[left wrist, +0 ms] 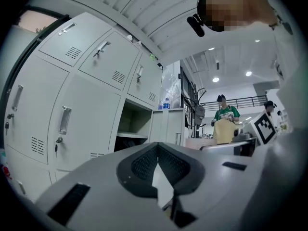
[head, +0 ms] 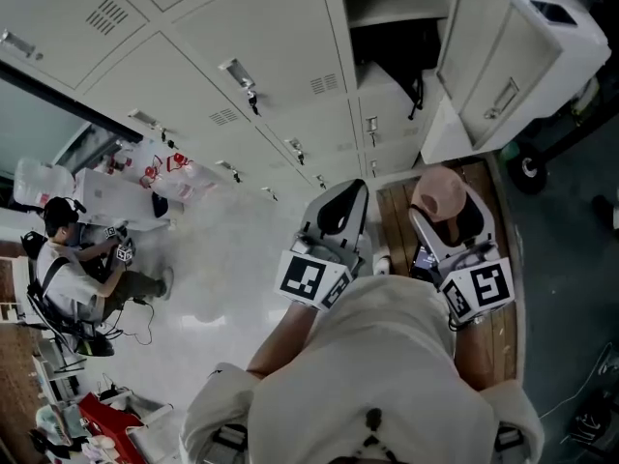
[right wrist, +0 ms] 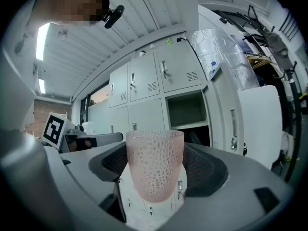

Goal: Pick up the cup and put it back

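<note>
A pink, dimpled translucent cup [right wrist: 155,165] stands upright between the jaws of my right gripper [right wrist: 156,177], which is shut on it. In the head view the same cup [head: 440,192] shows at the tip of the right gripper [head: 447,216], held in the air in front of the grey lockers [head: 242,75]. My left gripper [head: 338,211] hangs beside it on the left. Its jaws meet at the tips with nothing between them [left wrist: 157,148]. An open locker compartment [right wrist: 187,109] lies ahead of the cup.
An open locker door [head: 508,61] juts out at the upper right, with a dark compartment [head: 397,27] beside it. A person [head: 73,259] sits on the pale floor at the left. Wooden planks [head: 498,327] lie beneath the right gripper. People [left wrist: 225,115] stand far off.
</note>
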{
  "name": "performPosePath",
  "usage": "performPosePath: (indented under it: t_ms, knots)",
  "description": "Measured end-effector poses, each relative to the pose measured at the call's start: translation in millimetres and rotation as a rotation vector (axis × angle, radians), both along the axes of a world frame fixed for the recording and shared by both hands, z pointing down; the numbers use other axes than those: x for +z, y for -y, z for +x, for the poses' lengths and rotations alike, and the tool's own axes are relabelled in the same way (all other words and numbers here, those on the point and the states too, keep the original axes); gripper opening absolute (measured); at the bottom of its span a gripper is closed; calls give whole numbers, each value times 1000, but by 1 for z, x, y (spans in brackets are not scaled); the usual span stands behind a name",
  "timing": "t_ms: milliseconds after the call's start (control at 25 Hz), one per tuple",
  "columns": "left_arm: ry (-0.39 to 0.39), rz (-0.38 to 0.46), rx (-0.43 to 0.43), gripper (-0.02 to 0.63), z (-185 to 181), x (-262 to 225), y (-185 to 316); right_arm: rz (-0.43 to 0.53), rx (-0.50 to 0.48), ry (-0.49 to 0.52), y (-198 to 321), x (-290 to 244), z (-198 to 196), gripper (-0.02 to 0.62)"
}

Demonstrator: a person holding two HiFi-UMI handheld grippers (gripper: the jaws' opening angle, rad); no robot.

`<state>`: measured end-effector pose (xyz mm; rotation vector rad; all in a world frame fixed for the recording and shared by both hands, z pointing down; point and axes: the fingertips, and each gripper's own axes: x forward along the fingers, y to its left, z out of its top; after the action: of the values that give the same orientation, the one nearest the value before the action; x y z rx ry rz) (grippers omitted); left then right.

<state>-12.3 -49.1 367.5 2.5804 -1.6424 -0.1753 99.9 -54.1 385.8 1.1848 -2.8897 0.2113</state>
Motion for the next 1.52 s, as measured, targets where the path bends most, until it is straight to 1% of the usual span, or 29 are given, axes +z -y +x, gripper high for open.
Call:
performPosePath:
  t_ms: [120,240,400,520,880,1040,1200,1360,1520]
  knots:
    - [-17,-2,16,8,3,0,11,-5,19,-9,7,0,4,368]
    - [-17,-12,35,8,4,3,25,-7,43,-14,19,1,6,368]
    - [-12,-23,60,8,5,5,52,-13,74,-12,43,-1,6,368]
    - [-13,-16,73,8,2,1,76,-12,80,-14,65,-5,1,368]
    - [-25,4,94,8,-10,-7,152,21,90,-11,138,-18,-16,368]
    - [-38,28,104,8,-13,-16,181,42,84,-37,174,-26,-24,368]
    - [-35,39,132,8,-16,-22,204,82,97,-58,210,-39,-33,368]
    - [-40,44,157,8,-22,-26,225,107,134,-49,254,-54,-41,368]
    - [-37,53,188,8,-26,-29,244,58,212,23,310,-59,-39,368]
